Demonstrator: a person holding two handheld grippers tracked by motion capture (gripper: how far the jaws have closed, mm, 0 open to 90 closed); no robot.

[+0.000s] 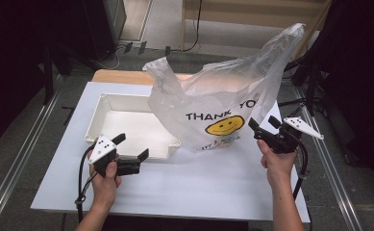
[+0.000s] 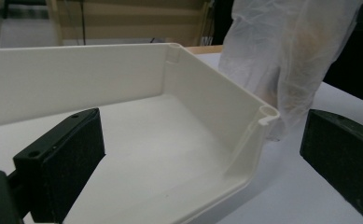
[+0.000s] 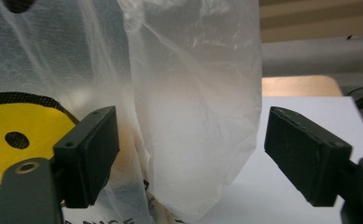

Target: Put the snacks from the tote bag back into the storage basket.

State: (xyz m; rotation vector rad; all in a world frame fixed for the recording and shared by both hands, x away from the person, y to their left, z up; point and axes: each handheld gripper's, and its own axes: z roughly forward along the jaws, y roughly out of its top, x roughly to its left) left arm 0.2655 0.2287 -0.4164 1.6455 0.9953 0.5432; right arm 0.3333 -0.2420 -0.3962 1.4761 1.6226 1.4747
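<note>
Both your grippers stand open: left gripper [image 1: 131, 147] at the tray [image 1: 94, 126], right gripper [image 1: 262, 125] beside the plastic bag [image 1: 223, 96]. Pinch only thin film and it could slip or tear.

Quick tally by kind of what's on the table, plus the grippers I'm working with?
Plastic bag: 1
White tray: 1
Grippers: 2, left gripper and right gripper, both open
Total: 4
</note>
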